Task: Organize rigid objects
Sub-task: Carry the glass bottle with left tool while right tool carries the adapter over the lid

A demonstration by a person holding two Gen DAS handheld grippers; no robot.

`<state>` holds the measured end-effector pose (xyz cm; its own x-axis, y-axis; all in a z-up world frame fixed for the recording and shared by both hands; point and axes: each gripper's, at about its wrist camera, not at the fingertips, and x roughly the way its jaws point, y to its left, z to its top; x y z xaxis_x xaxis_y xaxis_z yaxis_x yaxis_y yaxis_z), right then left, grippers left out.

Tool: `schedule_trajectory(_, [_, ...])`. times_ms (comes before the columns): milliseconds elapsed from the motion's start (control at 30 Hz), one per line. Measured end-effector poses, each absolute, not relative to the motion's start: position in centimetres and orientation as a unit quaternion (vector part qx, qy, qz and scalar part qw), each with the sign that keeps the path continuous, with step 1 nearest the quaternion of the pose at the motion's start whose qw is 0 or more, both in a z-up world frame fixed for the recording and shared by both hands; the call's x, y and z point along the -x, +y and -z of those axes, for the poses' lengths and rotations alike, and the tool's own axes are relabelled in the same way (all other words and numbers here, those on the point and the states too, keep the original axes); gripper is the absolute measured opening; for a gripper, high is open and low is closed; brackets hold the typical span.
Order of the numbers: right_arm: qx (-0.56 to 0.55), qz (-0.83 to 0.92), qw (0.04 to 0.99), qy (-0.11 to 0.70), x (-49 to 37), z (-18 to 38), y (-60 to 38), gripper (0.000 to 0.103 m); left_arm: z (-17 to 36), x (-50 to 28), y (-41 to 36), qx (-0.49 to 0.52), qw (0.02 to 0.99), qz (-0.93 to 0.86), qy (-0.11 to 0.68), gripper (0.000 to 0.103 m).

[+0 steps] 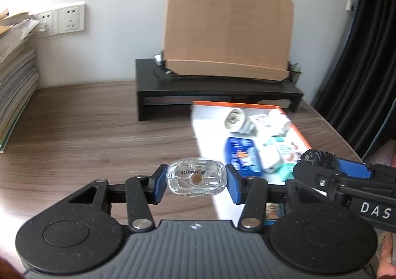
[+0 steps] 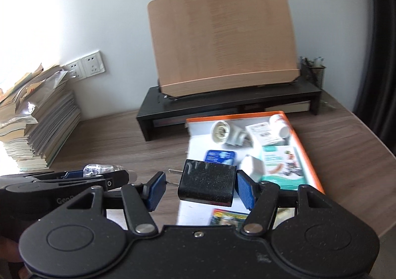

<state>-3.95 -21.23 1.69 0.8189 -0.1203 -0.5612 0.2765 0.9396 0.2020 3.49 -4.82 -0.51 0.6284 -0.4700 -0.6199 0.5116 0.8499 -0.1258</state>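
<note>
My left gripper [image 1: 195,182] is shut on a small clear glass bottle [image 1: 196,180], held above the wooden desk [image 1: 86,130]; its base faces the camera. The bottle also shows in the right wrist view [image 2: 99,170]. My right gripper [image 2: 199,188] holds a black plug adapter [image 2: 206,185] with its two prongs pointing left, above an orange-rimmed tray [image 2: 300,145]. The tray [image 1: 300,135] holds a white lamp socket [image 2: 220,131], a blue tin [image 2: 220,157], a white charger [image 2: 253,166], a white bottle [image 2: 279,124] and a teal box [image 2: 282,162]. The right gripper shows at the right of the left wrist view [image 1: 331,172].
A black monitor riser [image 2: 222,103] at the back carries a tilted wooden board [image 2: 222,41] and a mesh pen holder [image 2: 313,73]. A tall stack of papers and magazines [image 2: 37,115] stands at the left. Wall sockets [image 1: 61,19] are behind it. A dark curtain [image 1: 366,56] hangs at the right.
</note>
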Motion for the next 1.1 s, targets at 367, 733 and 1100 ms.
schedule_trajectory(367, [-0.147,0.118,0.944,0.271,9.2,-1.7,-27.6,0.074,0.5,0.4,-10.5,-0.025,0.902,0.272,0.335,0.049])
schedule_trajectory(733, [-0.159,0.100,0.943,0.276,9.7,-0.7,-31.6,0.074,1.0,1.6,-13.5,-0.033,0.903,0.258,0.342,0.049])
schedule_trajectory(1100, [-0.162,0.076,0.942,0.283,7.7,-0.1,-32.8,0.074,1.9,1.2,-15.1,-0.037,0.900,0.247,0.356,0.049])
